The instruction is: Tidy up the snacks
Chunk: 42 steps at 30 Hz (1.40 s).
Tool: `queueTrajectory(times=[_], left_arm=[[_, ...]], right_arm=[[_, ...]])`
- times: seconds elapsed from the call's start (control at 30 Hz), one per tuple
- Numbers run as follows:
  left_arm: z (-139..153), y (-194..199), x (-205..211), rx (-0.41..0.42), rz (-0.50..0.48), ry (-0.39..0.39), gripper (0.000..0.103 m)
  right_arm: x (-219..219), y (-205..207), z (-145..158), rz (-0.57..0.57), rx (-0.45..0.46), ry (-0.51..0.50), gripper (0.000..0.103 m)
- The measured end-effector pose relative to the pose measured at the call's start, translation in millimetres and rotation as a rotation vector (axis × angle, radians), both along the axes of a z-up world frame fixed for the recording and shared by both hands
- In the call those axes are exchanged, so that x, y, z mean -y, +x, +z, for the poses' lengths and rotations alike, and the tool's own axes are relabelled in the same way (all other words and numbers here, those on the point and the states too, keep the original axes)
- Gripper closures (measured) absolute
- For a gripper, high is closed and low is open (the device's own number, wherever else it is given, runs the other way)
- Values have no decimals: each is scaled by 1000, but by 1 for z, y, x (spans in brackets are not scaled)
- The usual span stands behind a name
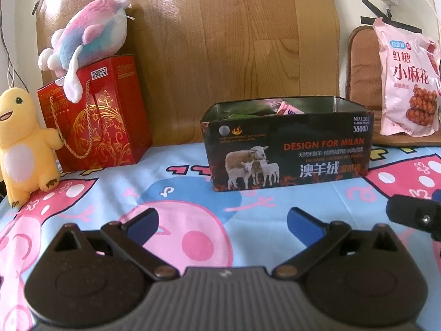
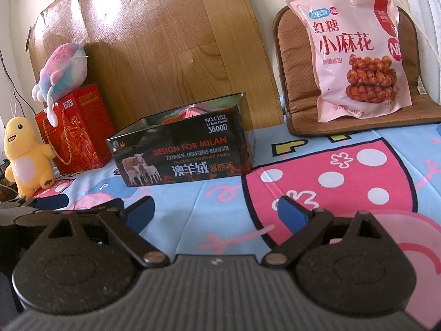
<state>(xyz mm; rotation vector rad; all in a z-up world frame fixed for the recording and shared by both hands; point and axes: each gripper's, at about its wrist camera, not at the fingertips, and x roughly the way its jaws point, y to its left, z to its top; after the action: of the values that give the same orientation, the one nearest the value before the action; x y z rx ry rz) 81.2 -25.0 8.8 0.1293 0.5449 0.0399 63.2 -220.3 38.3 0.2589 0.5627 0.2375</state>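
A black tin box (image 1: 286,149) printed with sheep stands open-topped on the cartoon cloth, with pink packets (image 1: 289,109) showing inside; it also shows in the right wrist view (image 2: 184,151). A large pink snack bag (image 2: 358,55) leans upright on a brown cushion at the back right, also in the left wrist view (image 1: 408,82). My left gripper (image 1: 223,220) is open and empty, low over the cloth in front of the tin. My right gripper (image 2: 215,209) is open and empty, in front and right of the tin. Part of it shows in the left wrist view (image 1: 413,215).
A red gift box (image 1: 96,115) stands at the back left with a pink-blue plush (image 1: 91,35) on top and a yellow plush (image 1: 24,143) beside it. A wooden board (image 1: 234,41) leans against the wall behind. The brown cushion (image 2: 297,82) lies at the back right.
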Motion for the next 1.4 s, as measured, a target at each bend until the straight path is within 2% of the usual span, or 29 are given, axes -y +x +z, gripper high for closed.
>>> queueTrajectory(times=[1.4], left_arm=[[-2,3,0,-16,12,21,0]], right_arm=[[0,0,0,0,0,2,5]])
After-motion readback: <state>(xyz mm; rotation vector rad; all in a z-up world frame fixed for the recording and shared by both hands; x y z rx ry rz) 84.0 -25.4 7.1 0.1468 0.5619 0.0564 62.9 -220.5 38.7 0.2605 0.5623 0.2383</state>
